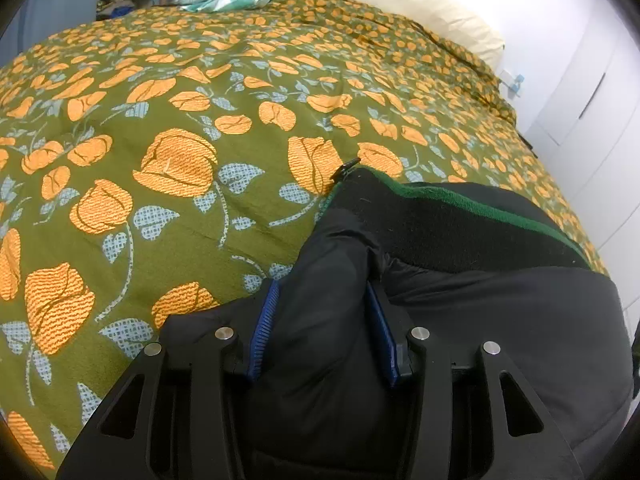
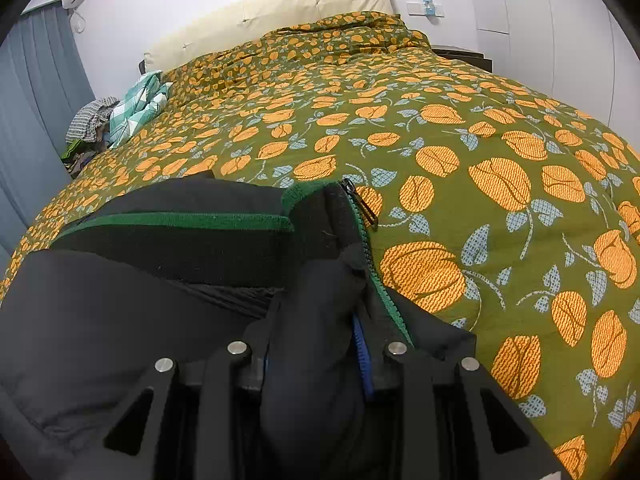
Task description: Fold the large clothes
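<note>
A black padded jacket with a green-edged collar and green zip tape is seen lying on a bed covered by an olive-green quilt printed with orange flowers and pale blue leaves. In the left wrist view, the left gripper is seen closed on a thick bunch of the jacket's black fabric, both blue ribbed pads pressed against it; the rest of the garment spreads to the right of the fingers, the collar band running across the view. In the right wrist view, the right gripper is likewise clamped on a fold of the same jacket beside the zip, only one blue pad being visible; the body of the garment lies to the left of these fingers, and the zip pull rests just ahead. The jacket is thus held between the two hands, its long axis judged to run from one gripper to the other, neither hand clearly nearer. The next fold is judged to depend on carrying both held edges the same way over the quilt. Beyond it, a cream headboard cushion, a crumpled teal checked cloth, a grey-blue curtain and white cupboard doors are noted.
</note>
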Demonstrator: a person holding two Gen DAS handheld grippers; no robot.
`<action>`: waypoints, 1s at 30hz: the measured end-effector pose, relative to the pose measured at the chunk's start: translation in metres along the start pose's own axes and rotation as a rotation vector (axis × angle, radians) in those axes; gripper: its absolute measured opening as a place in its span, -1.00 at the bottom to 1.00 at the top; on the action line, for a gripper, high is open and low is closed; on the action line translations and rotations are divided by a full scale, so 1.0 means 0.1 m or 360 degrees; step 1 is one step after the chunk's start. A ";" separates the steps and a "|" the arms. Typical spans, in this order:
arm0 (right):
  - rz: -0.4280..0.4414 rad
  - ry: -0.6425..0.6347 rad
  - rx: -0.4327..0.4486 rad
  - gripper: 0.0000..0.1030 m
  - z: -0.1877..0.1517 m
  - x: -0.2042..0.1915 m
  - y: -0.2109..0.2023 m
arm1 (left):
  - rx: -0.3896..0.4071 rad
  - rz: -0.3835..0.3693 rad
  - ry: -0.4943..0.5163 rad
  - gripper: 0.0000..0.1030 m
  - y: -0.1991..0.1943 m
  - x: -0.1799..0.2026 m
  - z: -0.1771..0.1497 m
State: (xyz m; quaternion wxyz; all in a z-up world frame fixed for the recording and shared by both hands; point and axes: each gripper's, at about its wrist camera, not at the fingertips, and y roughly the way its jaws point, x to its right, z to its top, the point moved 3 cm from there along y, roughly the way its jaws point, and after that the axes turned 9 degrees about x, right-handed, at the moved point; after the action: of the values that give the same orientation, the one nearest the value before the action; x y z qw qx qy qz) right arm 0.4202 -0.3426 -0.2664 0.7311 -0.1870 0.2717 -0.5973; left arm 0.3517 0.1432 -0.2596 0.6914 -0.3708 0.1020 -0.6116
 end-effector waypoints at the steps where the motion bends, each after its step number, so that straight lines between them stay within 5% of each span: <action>1: 0.0000 0.0000 0.0000 -0.40 0.00 0.00 0.00 | 0.0000 0.0001 0.0001 -0.09 0.00 0.00 0.00; 19: -0.0003 0.0004 -0.0013 -0.40 0.01 -0.02 -0.01 | -0.0043 0.0000 -0.0010 -0.06 -0.03 0.01 0.03; 27: -0.0017 -0.0040 -0.0129 -0.29 0.20 -0.04 -0.19 | -0.0074 0.0173 0.0105 0.67 -0.48 -0.11 0.15; 30: -0.0058 -0.0082 -0.0119 0.19 0.38 -0.02 -0.45 | -0.0027 0.0165 0.0092 0.73 -0.80 -0.26 0.24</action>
State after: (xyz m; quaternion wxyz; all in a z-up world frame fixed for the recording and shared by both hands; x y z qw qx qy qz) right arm 0.4090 -0.3520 -0.2093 0.7194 -0.2345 0.2714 -0.5949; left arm 0.2977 0.1782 -0.1998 0.7158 -0.3530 0.1462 -0.5845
